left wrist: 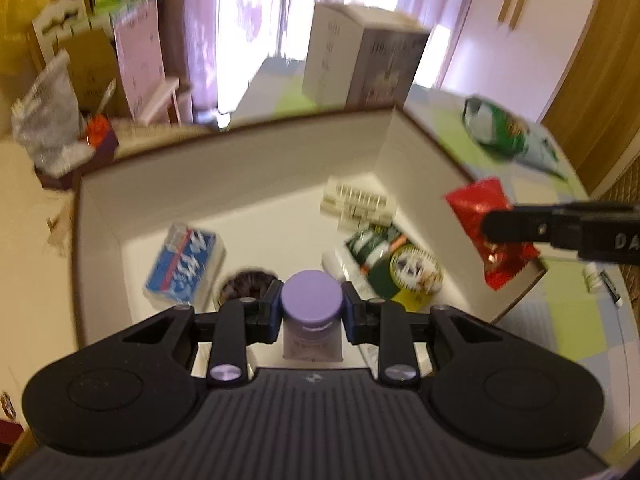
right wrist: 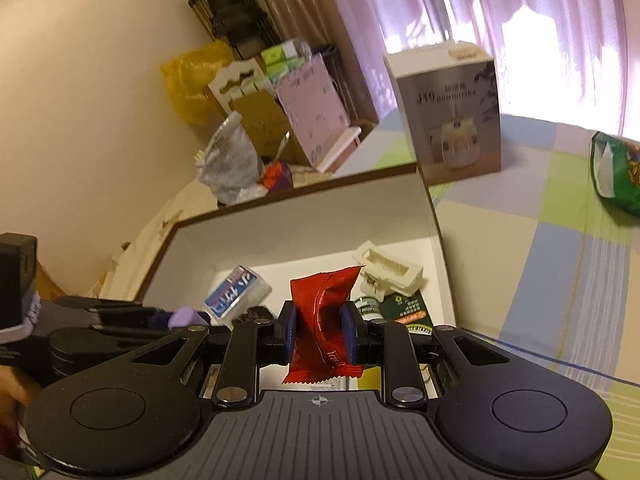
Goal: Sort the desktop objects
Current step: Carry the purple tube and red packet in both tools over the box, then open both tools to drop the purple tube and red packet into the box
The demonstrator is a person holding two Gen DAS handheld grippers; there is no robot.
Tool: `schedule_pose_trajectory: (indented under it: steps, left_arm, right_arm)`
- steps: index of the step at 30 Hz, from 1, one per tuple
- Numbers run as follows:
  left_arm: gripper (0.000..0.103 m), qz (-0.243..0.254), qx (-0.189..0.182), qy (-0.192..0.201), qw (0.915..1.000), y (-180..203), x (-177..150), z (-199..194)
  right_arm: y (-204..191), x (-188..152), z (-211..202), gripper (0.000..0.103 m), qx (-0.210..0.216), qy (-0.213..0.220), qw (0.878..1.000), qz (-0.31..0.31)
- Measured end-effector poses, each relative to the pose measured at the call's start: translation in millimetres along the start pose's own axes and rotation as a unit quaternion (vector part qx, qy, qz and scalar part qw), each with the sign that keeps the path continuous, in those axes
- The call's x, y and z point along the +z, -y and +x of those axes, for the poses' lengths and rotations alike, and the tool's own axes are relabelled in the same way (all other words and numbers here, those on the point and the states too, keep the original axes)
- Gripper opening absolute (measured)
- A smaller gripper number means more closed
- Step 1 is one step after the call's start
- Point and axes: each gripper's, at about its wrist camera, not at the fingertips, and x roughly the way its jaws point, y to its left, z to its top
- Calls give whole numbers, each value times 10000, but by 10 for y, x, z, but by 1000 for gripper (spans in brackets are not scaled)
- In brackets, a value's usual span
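Observation:
My left gripper (left wrist: 312,308) is shut on a white tube with a purple cap (left wrist: 312,298) and holds it above the near edge of the open white box (left wrist: 240,184). My right gripper (right wrist: 319,334) is shut on a red snack packet (right wrist: 326,320) and holds it over the box's right side; it also shows in the left wrist view (left wrist: 486,228). In the box lie a blue tissue pack (left wrist: 184,268), a cream plastic clip (left wrist: 356,204), a green leaflet packet (left wrist: 392,264) and a dark hair tie (left wrist: 248,282).
A green snack bag (left wrist: 508,132) lies on the checked tablecloth (right wrist: 540,240) to the right of the box. A tall carton (right wrist: 452,112) stands behind the box. Bags and cardboard (right wrist: 248,120) crowd the far left. A small bottle (left wrist: 592,276) lies at the right.

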Motion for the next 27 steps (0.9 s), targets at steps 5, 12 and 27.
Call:
schedule_pose_trajectory:
  steps: [5,12,27]
  left_arm:
    - [26,-45,-179,-400,9990,-17,-46,267]
    - [26,179,-209,-601,9978,28,70,481]
    - [51,174,-175,-1018,9945,-50,57,617]
  right_arm:
    - [76,-40,158,26,-95,-195,9997,73]
    - [161,-48,297,26,-247,-339,9989,197]
    - [179,-56,493,27,-487,-932,9944,122]
